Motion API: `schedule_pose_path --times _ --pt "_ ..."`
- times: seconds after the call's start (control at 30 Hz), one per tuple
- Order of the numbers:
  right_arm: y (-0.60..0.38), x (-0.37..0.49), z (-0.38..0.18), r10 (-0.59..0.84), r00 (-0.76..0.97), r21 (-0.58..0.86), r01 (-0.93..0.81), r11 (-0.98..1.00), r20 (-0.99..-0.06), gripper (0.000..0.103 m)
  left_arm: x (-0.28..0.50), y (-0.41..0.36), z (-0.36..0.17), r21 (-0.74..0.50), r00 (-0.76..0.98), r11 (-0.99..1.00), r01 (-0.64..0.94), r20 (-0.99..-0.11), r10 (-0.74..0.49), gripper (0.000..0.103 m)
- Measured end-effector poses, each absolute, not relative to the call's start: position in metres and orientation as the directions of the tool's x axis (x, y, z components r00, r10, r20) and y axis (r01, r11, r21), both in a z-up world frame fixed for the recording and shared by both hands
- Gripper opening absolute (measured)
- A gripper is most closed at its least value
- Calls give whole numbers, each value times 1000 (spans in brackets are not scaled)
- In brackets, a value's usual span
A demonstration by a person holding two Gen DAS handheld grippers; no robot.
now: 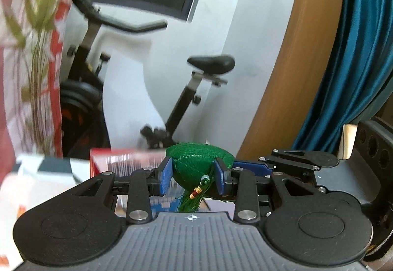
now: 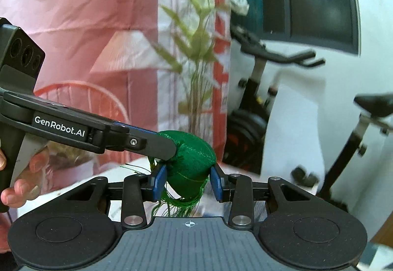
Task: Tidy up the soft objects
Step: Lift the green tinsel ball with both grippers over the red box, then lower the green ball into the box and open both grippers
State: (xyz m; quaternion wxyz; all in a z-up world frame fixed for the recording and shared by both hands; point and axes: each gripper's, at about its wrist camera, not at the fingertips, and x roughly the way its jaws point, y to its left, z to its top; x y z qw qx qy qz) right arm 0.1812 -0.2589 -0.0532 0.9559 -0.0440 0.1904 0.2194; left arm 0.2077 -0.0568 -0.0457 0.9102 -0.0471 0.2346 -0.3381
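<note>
Aloft, a green pouch is gripped by both grippers, left and right; a bike is seen at twelve o'clock.

The one legible text is "GenRobot.AI", in white letters on the black side of the left gripper, which reaches in from the left of the right wrist view. A small white crosshair mark sits at the middle of the near edge of each gripper's grey ribbed body, in both views. A red box at the near left of the left wrist view carries printing too blurred to read.
</note>
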Motion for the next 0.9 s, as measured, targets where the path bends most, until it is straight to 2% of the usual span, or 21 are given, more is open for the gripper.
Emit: schedule_pose_path --times 0.17,0.27,0.5,0.7,0.9 --pt "-271 192 -34 372 865 -42 -408 912 -337 36 224 -69 -27 -261 650 741 619 -361 -669 37" --pt "-283 197 -33 337 876 -56 -378 924 -346 36 239 -82 -33 -289 611 715 637 -376 -696 37" --pt "-312 212 -70 237 855 -54 -294 954 -461 36 276 -119 -80 -404 466 659 635 -480 -743 37" --pt "-332 216 -111 180 808 -31 -238 971 -561 36 294 -149 -124 -424 376 653 628 -569 -732 37" --pt "-347 219 -146 149 757 9 -186 982 -636 36 313 -164 -165 -499 291 654 569 -622 -727 37"
